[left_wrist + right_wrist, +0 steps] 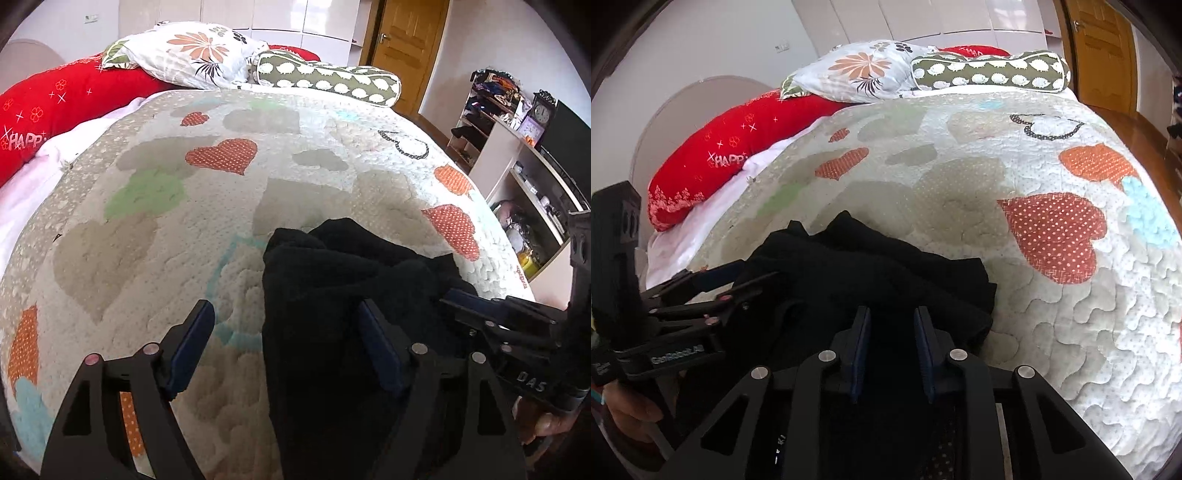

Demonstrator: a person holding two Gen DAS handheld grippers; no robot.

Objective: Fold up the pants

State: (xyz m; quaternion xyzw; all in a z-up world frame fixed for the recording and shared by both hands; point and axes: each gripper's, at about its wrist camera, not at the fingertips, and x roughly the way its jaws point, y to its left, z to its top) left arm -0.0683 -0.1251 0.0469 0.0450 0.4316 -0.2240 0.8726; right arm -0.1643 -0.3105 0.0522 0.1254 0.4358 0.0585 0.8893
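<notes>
Black pants (pixel 332 288) lie crumpled in a heap on the heart-patterned quilt (pixel 166 229), near the bed's front edge. My left gripper (pixel 284 332) is wide open low over the heap's left edge. Its left finger stands over bare quilt and its right finger over black cloth. In the right wrist view the pants (pixel 871 266) spread just beyond my right gripper (pixel 892 328). Its jaws stand a narrow gap apart, with black cloth showing in the gap but no pad seen pressing on it. Each gripper shows in the other's view: the right gripper (pixel 454 299) and the left gripper (pixel 753 273).
A red bolster (pixel 55 107), a floral pillow (pixel 192 55) and a green patterned bolster (pixel 325 77) lie at the head of the bed. A shelf unit (pixel 509 155) with a clock (pixel 541 110) stands at the right. A wooden door (pixel 410 48) is behind.
</notes>
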